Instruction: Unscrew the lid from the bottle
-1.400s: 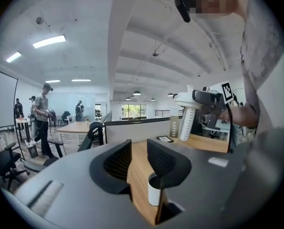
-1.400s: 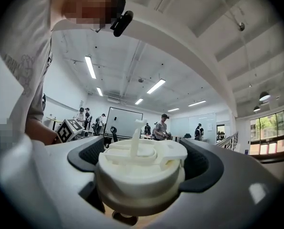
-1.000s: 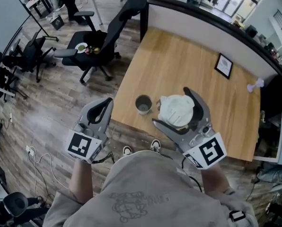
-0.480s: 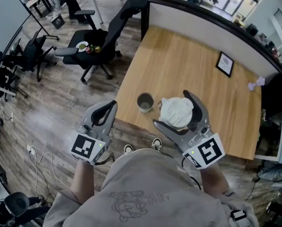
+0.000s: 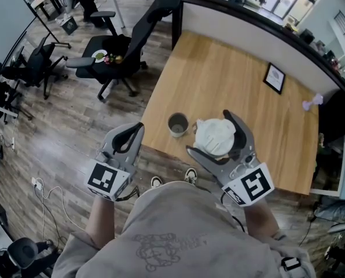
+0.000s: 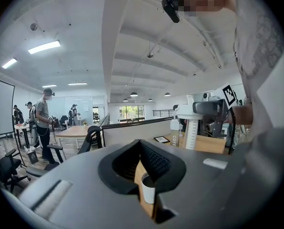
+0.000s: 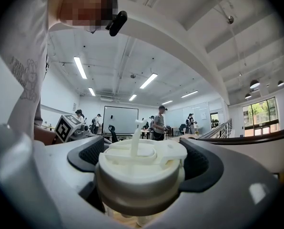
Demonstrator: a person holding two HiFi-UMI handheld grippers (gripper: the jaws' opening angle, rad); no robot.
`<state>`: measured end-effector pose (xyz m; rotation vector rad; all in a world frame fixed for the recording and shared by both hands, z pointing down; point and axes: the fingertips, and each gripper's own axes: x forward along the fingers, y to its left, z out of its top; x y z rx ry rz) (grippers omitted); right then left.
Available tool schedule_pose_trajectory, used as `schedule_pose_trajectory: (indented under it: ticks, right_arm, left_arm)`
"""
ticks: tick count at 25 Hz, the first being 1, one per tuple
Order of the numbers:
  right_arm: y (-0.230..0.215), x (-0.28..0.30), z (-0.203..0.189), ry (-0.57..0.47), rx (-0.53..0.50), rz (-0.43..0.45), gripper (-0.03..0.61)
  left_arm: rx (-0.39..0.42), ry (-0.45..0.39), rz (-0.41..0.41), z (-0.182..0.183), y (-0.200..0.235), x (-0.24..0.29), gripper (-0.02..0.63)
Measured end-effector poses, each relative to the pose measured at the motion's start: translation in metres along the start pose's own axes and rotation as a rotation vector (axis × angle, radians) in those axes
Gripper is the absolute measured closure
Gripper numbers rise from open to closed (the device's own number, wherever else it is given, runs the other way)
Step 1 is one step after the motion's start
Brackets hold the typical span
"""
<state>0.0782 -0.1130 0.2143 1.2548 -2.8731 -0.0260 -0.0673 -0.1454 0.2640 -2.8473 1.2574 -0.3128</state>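
Status: task early, no separation visible.

- Right tool (image 5: 209,133): jaws set either side of the white lid (image 7: 141,166), pads against its rim as far as the right gripper view shows. I read this as a grip on the lid.
- Lid sits level on the bottle (image 6: 193,135), with no gap visible at the joint. Whether any turns are already in cannot be told.
- Bottle appears to stand on the desk (image 5: 219,80) near its front edge. From the head view the body is almost wholly hidden under the lid.
- Left tool (image 5: 135,130): jaws fully together, nothing held. It hangs off the desk edge over the floor, well apart from the bottle, so the bottle body is not braced.
- Cup (image 5: 176,125) stands just beside the bottle on the left, untouched.

Left to do (judgement): hold the body, probably with the left tool, turn the lid until the thread lets go, then lift it clear. An unbraced bottle may spin with the lid.

Writing:
- Small bottle (image 6: 174,136) farther back on the desk has print that looks like "COFFE"; the rest is too small to read.
- Frame (image 5: 273,80) contents are not legible.
- Shirt (image 5: 161,248) carries a faint print, unreadable.
- Tool cubes bear square markers only, no text.
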Motion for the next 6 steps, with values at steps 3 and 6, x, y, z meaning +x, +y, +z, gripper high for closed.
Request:
schedule_pose_trajectory:
  ticks: [3,6]
  right_arm:
    - [0.0005,0.0001,0.0003,0.006,-0.002,0.002,0.072]
    - [0.0007,-0.0011,0.0009,0.010,-0.002,0.003,0.072]
  left_arm:
    - [-0.010,-0.006,-0.004,0.0017,-0.0004,-0.0003,0.612]
    - [-0.013,-0.008,-0.019,0.0008,-0.0030,-0.0010,0.612]
